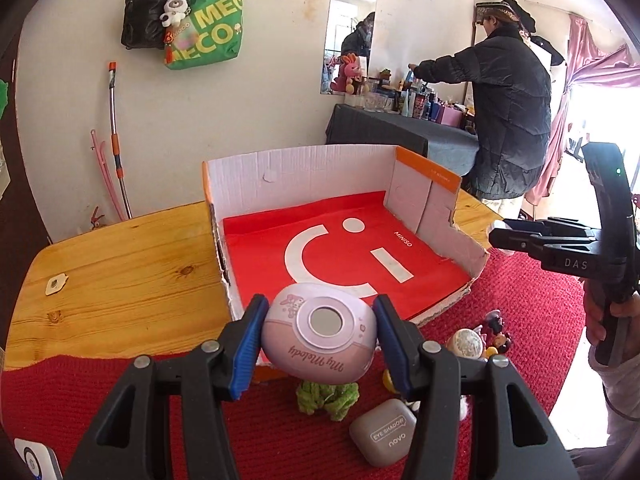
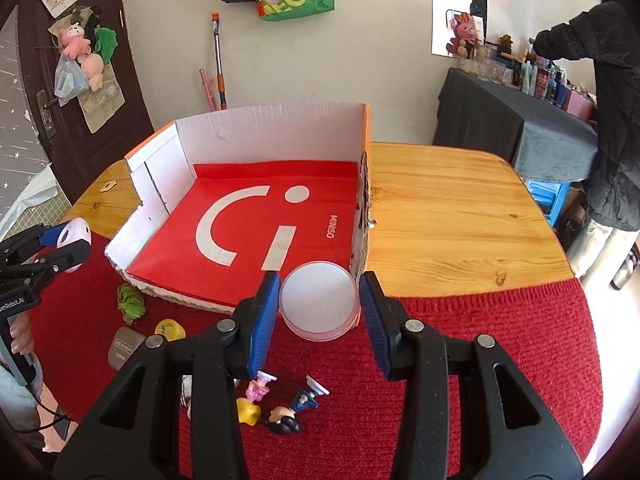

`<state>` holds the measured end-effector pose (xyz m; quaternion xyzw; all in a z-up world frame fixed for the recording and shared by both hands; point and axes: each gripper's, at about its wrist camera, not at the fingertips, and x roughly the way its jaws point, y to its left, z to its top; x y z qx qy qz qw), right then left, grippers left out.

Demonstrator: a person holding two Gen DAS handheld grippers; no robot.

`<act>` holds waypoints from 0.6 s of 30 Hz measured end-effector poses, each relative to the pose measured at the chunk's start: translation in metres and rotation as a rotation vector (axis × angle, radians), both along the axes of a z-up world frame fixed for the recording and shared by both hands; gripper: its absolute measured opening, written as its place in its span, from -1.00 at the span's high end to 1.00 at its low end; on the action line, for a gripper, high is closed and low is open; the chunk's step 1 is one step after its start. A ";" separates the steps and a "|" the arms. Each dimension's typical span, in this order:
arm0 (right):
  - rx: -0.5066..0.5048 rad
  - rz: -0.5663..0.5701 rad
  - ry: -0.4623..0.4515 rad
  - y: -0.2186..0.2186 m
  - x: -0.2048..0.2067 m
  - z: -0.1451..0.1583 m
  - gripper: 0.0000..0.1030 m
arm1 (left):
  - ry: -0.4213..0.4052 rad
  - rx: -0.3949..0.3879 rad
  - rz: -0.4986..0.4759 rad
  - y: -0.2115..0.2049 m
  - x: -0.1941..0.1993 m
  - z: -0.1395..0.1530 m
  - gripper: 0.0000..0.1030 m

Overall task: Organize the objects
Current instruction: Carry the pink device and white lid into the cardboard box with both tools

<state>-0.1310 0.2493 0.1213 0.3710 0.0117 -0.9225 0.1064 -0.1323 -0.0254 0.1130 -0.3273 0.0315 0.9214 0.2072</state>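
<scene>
Now 2 grippers each grip 1 item: left gripper (image 1: 318,340) pink case (image 1: 318,340), right gripper (image 2: 318,306) round jar (image 2: 318,306).

wall (image 1: 260,80): off-white | mirror (image 1: 352,24) (hung) | curtain (image 1: 592,64): pink | daylight right
</scene>
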 end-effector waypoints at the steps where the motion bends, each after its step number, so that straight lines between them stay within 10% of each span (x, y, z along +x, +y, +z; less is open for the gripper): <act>1: 0.006 0.009 -0.003 -0.003 -0.005 0.001 0.24 | -0.009 -0.006 -0.002 0.003 -0.006 -0.001 -0.08; 18: 0.139 0.148 -0.228 -0.045 -0.087 -0.050 0.24 | -0.210 -0.148 -0.077 0.038 -0.075 -0.048 -0.08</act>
